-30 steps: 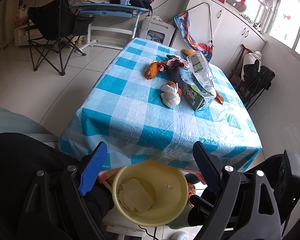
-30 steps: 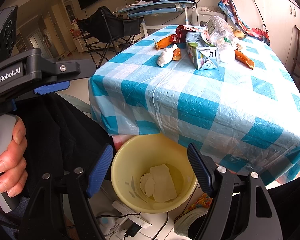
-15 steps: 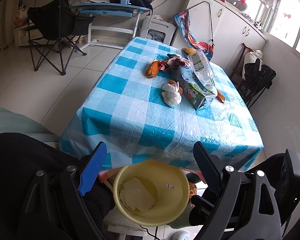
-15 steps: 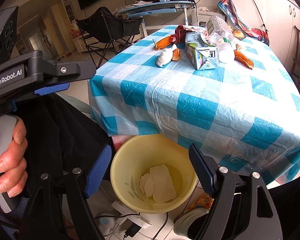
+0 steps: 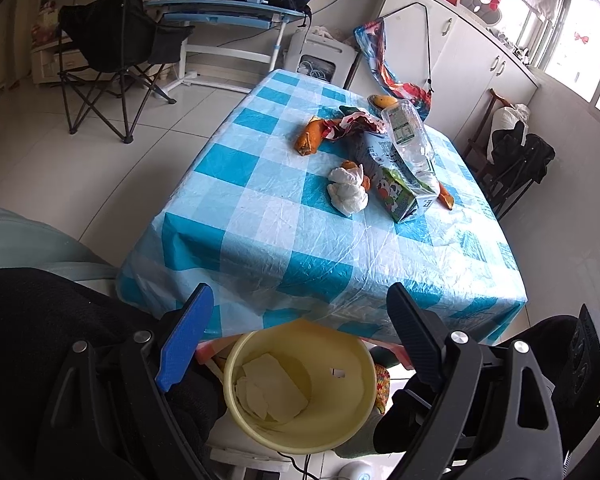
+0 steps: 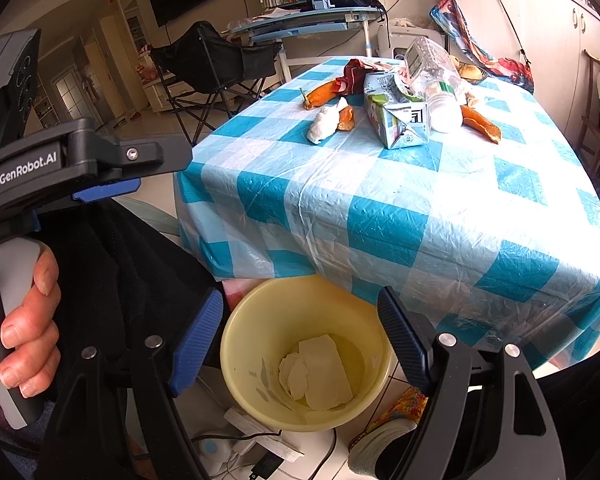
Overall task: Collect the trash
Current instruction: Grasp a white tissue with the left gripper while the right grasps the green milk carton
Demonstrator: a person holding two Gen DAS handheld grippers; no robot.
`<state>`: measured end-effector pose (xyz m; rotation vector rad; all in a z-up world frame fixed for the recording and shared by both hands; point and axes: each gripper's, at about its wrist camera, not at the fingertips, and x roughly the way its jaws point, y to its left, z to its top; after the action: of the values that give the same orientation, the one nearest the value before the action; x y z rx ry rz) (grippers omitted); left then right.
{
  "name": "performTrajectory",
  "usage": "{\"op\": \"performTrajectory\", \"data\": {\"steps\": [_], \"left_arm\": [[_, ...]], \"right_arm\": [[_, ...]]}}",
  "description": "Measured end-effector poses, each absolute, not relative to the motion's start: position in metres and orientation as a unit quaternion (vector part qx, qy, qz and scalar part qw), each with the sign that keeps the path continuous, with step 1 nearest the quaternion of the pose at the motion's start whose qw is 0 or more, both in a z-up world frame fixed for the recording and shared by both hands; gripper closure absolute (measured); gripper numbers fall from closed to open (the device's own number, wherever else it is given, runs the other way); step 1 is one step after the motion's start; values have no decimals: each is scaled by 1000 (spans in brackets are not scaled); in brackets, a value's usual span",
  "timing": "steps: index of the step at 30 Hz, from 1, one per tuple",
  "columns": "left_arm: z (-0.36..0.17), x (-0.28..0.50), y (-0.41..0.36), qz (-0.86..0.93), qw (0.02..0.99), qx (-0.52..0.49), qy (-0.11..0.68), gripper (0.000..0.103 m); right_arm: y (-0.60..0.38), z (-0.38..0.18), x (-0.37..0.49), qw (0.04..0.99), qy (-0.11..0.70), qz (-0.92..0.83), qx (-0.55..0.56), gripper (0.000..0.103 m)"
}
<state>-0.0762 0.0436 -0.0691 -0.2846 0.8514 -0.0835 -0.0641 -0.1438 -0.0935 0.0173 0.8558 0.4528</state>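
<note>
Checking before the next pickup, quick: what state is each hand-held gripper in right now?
Left hand-held gripper: open, holding nothing, above the yellow bin.
Right hand-held gripper: open, holding nothing.

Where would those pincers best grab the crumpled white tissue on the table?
Probably across the crumpled tissue's bulging middle, coming down from above on its open near side. It is soft and lumpy, so it should squash between the fingers; the milk carton and an orange peel crowd its far side.
</note>
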Motion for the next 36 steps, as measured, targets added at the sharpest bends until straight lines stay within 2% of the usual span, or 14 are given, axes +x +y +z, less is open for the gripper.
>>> {"op": "performTrajectory", "data": {"steps": [14,21,23,24,25,26,36], "left_arm": [[-70,23,8,-42,891,-95,441,18],[-100,74,-17,-32,878,-39,476,18],[-101,77,-16,-32,882,-38,469,28],[-100,78,-18,-33,883,-28,468,46],[-99,79,-19,-44,881,-25,471,70],[-97,80,-17,-60,875,-37,479,82],[-78,57,22,-82,873,-141,460,82]], "right_arm": [[-165,-68,-10,907,377,188,-10,26],[-185,-80,7,905,388,171,36,25],[-185,-79,10,906,385,171,36,25],[-184,-78,13,907,383,172,36,25],[-183,-78,16,907,383,172,36,25],[-182,-78,21,907,384,171,36,25],[-162,-87,81,906,392,152,43,25]]}}
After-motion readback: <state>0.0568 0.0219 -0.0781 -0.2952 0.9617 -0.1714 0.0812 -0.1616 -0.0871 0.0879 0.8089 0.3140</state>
